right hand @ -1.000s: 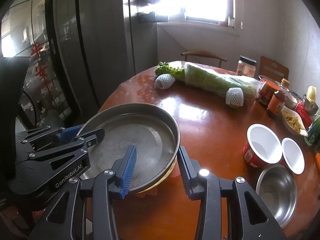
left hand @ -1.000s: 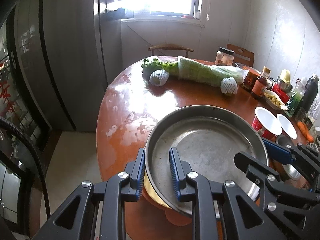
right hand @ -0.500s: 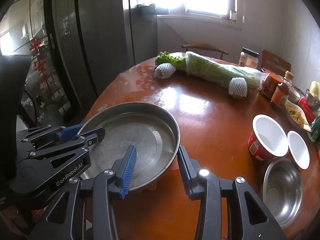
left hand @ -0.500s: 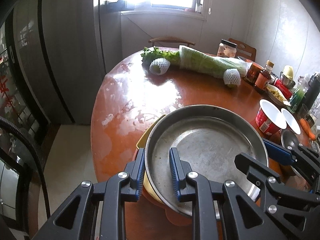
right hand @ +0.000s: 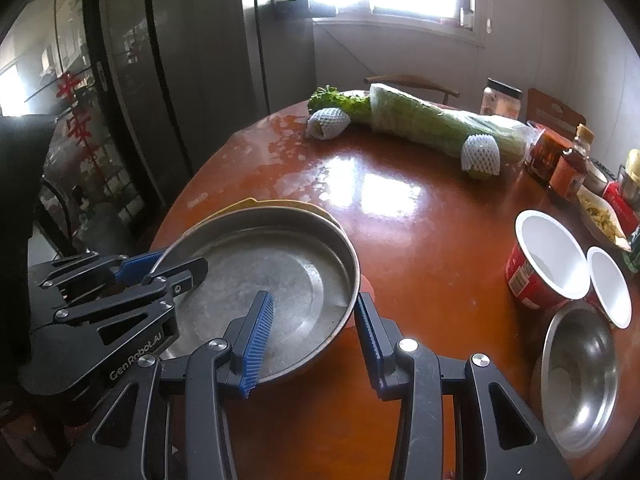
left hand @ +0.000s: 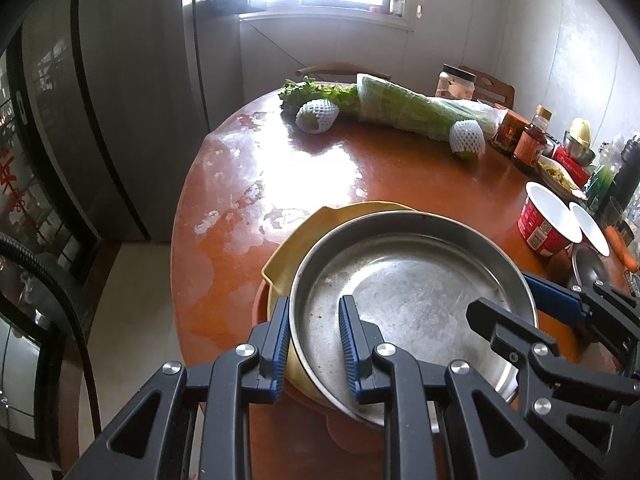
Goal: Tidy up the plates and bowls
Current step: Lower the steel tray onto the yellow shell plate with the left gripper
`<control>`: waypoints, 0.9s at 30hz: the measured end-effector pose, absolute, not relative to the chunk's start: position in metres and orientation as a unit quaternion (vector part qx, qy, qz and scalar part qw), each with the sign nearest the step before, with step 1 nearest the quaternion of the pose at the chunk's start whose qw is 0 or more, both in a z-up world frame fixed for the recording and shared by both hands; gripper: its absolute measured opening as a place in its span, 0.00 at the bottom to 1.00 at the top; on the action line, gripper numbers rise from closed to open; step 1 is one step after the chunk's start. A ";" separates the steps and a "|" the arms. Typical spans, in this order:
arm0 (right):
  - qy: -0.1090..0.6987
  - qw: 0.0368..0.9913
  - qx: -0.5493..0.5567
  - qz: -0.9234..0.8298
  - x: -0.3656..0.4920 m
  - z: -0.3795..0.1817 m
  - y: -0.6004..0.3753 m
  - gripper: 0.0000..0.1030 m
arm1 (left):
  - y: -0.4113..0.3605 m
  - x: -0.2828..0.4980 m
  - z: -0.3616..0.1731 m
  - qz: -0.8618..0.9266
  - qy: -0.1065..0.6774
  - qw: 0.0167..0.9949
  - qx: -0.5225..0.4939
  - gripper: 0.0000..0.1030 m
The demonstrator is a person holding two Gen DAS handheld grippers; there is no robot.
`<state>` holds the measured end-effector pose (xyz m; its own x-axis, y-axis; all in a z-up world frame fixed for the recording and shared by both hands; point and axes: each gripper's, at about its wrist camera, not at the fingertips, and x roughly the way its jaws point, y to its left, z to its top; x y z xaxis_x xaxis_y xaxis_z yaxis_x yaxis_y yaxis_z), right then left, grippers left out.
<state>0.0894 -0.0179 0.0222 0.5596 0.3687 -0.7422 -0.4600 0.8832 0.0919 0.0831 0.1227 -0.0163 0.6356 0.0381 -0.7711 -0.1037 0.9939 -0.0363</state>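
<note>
Plates and bowls sit on a round reddish-brown table (left hand: 320, 168), the biggest thing in both views. Next in size, a wrapped bundle of leafy greens (left hand: 404, 110) lies across the far side. Near the table's front edge, a wide steel pan (left hand: 416, 292) rests stacked on a yellow dish (left hand: 312, 232), with an orange-red piece showing under both. The left gripper (left hand: 314, 344) is clamped on the pan's near-left rim, one finger inside and one outside. The right gripper (right hand: 314, 334) straddles the pan's right rim, blue pads on either side; whether they press the metal I cannot tell. To the right stand a small steel bowl (right hand: 576, 376), a red cup (right hand: 540, 264) and a white cup (right hand: 610, 286).
</note>
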 end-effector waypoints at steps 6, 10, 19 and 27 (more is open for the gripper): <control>0.405 0.880 -0.060 0.239 0.094 0.020 -0.014 0.43 | 0.126 0.085 -0.020 0.047 0.426 0.903 -0.039 0.23; 0.407 0.880 -0.062 0.237 0.099 0.016 -0.012 0.43 | 0.125 0.086 -0.021 0.048 0.425 0.903 -0.034 0.23; 0.405 0.881 -0.067 0.237 0.105 0.012 -0.008 0.43 | 0.122 0.091 -0.023 0.062 0.423 0.904 -0.022 0.23; 0.402 0.882 -0.075 0.234 0.110 0.008 -0.005 0.43 | 0.120 0.092 -0.024 0.070 0.419 0.905 -0.013 0.23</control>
